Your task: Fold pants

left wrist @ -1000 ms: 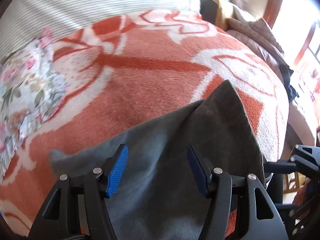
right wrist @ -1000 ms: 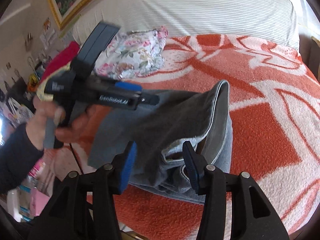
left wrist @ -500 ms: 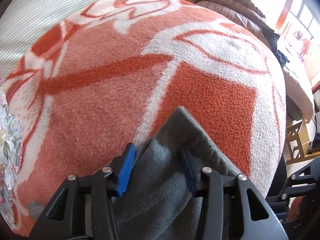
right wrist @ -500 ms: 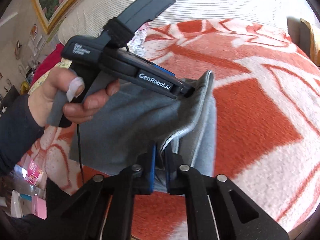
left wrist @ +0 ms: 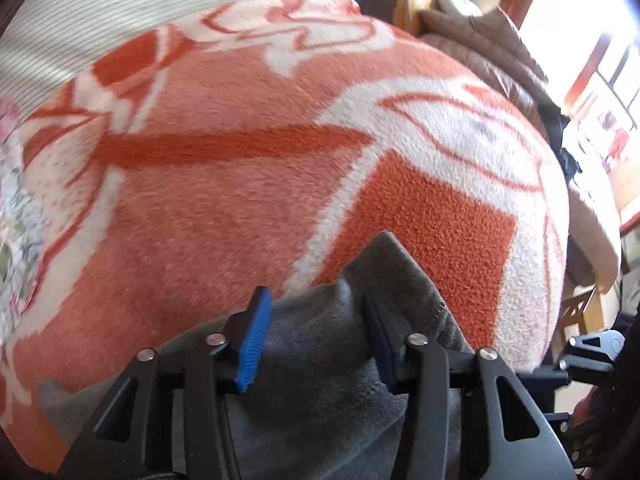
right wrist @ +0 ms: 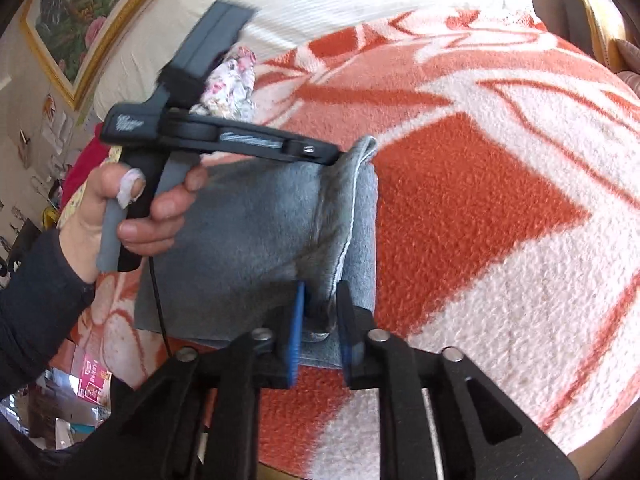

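The orange-and-white blanket (left wrist: 224, 208) covers the bed and serves as the landmark for everything else. The grey pants (right wrist: 256, 240) lie on it near its front edge, folded into a thick pad whose raised hem edge faces the blanket's middle.

The left gripper (left wrist: 316, 332) points steeply down over the pants; a bunched ridge of the grey cloth stands between its jaws, which are opening, and the blue pad on one side stands clear of the fabric. The right gripper (right wrist: 320, 320) sits at the pad's near corner, above the blanket's front edge; a fold of cloth and seam lies between its jaws, which are also opening, so neither tool is clenched on the fabric.

Only the right wrist view shows the person's left hand (right wrist: 124, 208) around the left tool's handle, a dark sleeve (right wrist: 36, 300), a floral cloth (right wrist: 232, 84) on the blanket's far side and a framed picture (right wrist: 80, 20) on the wall beyond. Only the left wrist view shows a brown quilted cover (left wrist: 496, 52) past the blanket's far end.
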